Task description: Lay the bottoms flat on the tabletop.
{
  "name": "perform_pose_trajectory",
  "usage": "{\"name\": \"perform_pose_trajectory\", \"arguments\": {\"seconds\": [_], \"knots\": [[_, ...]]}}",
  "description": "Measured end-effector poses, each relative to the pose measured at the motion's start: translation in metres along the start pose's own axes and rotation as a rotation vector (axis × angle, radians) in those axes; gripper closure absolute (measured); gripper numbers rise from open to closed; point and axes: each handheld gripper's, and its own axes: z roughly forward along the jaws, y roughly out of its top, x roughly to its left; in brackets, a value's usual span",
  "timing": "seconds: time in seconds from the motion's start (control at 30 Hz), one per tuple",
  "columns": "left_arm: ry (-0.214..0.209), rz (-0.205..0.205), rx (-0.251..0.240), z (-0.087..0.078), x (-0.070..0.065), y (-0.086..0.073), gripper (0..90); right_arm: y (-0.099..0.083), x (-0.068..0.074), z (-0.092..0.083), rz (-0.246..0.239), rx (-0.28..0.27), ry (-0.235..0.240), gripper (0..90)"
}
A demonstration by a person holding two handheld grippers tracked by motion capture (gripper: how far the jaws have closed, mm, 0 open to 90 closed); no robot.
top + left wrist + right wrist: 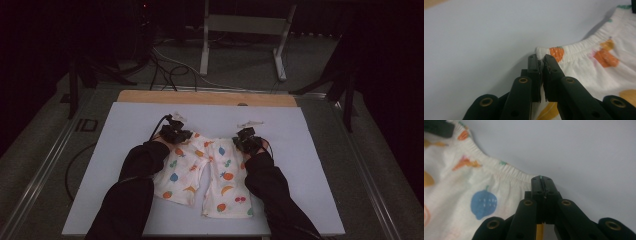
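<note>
A white sheet point(125, 150) is covering the desk point(205, 97), whose wooden edge is showing at centre frame; black cables point(165, 67) are trailing across the floor point(240, 70) beside a metal stand point(245, 25) at top.

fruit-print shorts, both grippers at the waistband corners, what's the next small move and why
Probably lift both waistband corners together, a little off the white board. The left gripper is shut on one corner of the fruit-print shorts and the right gripper on the other, while the shorts lie flat with the legs toward the person, so an even lift keeps them spread.

Only legible mark: pale "ID"-like letters on the grey floor point(86, 125), just left of the desk point(130, 125); reading uncertain
</note>
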Motion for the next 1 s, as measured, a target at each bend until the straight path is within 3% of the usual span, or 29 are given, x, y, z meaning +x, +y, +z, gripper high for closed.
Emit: {"name": "perform_pose_trajectory", "arguments": {"seconds": [0.07,0.2,0.27,0.43,0.7,0.83,1.0], "knots": [[0.008,0.01,-0.01,-0.004,-0.001,0.0,85.6,0.004,-0.003,-0.001,0.022,-0.004,0.012,90.0],[0.005,0.006,-0.032,-0.012,0.0,0.003,86.0,0.009,-0.002,-0.003,-0.016,-0.018,-0.004,90.0],[0.02,0.005,-0.037,-0.015,0.001,0.004,86.1,0.016,-0.004,-0.002,-0.005,-0.023,0.001,90.0],[0.086,-0.007,-0.02,-0.019,0.005,0.008,86.2,0.029,-0.005,0.007,-0.039,-0.044,0.017,90.0],[0.143,-0.062,-0.048,-0.02,0.014,0.014,86.1,0.05,-0.009,0.024,-0.08,-0.079,0.011,90.0],[0.172,-0.044,-0.044,-0.013,0.015,0.019,86.1,0.056,-0.012,0.032,-0.07,-0.064,-0.009,90.0],[0.188,-0.059,-0.055,-0.008,0.018,0.024,86.0,0.059,-0.017,0.043,-0.044,-0.051,-0.023,90.0]]}}
